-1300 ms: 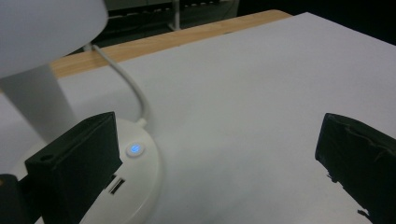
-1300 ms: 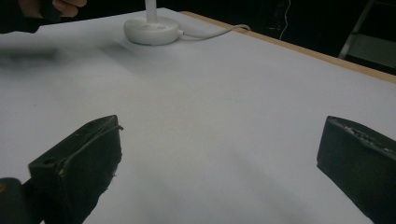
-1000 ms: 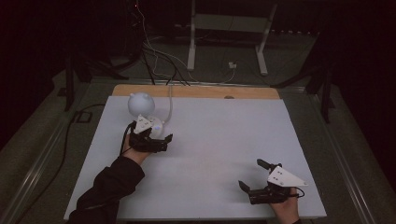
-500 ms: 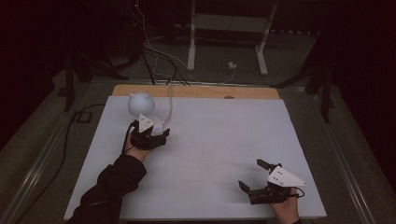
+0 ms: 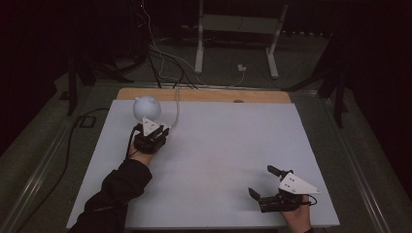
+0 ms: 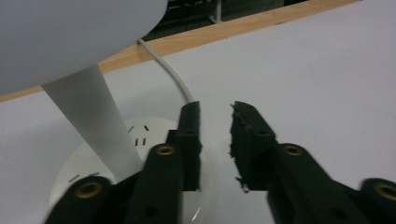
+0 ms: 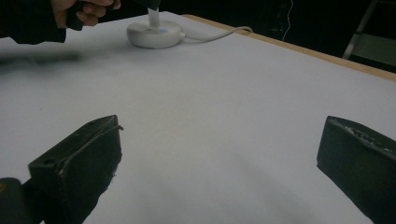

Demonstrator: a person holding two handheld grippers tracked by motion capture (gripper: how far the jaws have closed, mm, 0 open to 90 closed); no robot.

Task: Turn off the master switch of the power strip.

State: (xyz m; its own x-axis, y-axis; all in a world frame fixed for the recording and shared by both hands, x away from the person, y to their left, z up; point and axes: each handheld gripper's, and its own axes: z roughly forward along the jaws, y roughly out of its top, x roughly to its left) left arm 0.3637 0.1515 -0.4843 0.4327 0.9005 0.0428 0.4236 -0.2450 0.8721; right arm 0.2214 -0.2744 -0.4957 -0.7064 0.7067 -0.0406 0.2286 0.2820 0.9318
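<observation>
The left gripper (image 6: 215,112), jaws narrowly parted, hovers over the white desk lamp's (image 5: 145,108) round base (image 6: 140,140). At four o'clock across the table (image 5: 223,160), the right gripper (image 5: 265,182) rests, jaws spread wide.

White table (image 5: 218,160), floor cables (image 5: 165,58)

White lamp (image 5: 145,108) with globe head, slim stem and round base stands upright at the table's ten o'clock.

Lamp stem (image 6: 88,116) beside left tongs (image 6: 215,122)
</observation>
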